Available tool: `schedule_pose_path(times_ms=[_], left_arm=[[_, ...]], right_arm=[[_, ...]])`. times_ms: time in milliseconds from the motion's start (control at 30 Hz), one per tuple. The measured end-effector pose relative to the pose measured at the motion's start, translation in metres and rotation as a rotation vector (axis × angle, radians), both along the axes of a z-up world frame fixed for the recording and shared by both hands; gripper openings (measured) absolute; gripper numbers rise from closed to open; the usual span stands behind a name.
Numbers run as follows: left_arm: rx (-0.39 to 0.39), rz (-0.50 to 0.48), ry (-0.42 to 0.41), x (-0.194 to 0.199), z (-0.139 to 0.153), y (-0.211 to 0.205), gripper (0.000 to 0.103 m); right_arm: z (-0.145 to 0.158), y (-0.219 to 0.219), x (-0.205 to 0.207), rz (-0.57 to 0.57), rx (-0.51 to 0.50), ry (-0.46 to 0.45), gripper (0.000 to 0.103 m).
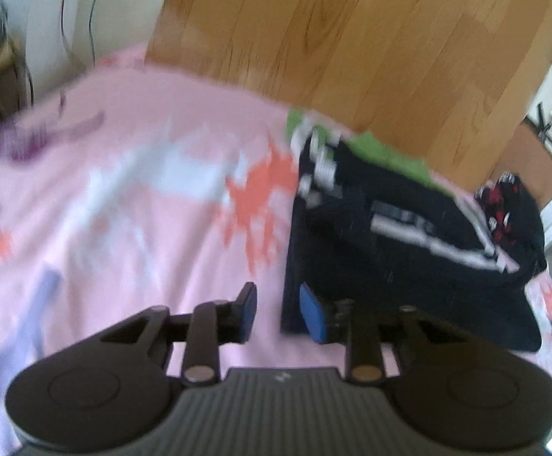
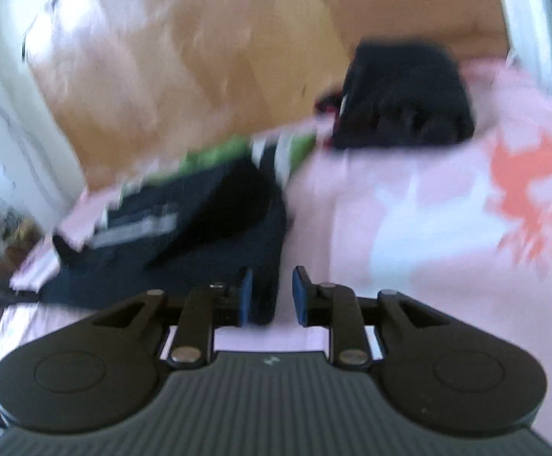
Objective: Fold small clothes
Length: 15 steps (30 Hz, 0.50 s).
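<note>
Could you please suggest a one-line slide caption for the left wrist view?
Open left gripper above the pink bedsheet, at the corner of a folded dark garment.

A dark, white-striped garment (image 1: 370,266) lies partly folded on the pink sheet (image 1: 143,228).
</note>
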State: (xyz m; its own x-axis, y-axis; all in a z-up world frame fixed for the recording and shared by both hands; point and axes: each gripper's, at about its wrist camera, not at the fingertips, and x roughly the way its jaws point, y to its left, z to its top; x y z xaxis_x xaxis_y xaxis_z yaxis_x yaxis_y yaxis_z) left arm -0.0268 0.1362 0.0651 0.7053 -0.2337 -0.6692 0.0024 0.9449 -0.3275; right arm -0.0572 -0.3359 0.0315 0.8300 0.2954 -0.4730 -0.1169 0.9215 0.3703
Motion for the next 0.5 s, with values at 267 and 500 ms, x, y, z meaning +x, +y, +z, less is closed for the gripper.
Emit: schedule_pose_path(times_ms=[267,500], left_arm=[[0.047,-0.223,0.008,0.040,0.005,-0.062,0.031],[0.024,-0.125,0.044,0.129,0.002,-0.089,0.033]], right_arm=[[0.012,0.051,0.035,0.196,-0.088,0.003,0.027],[-0.002,0.113,0.123,0.274,-0.174,0.016,0.026]])
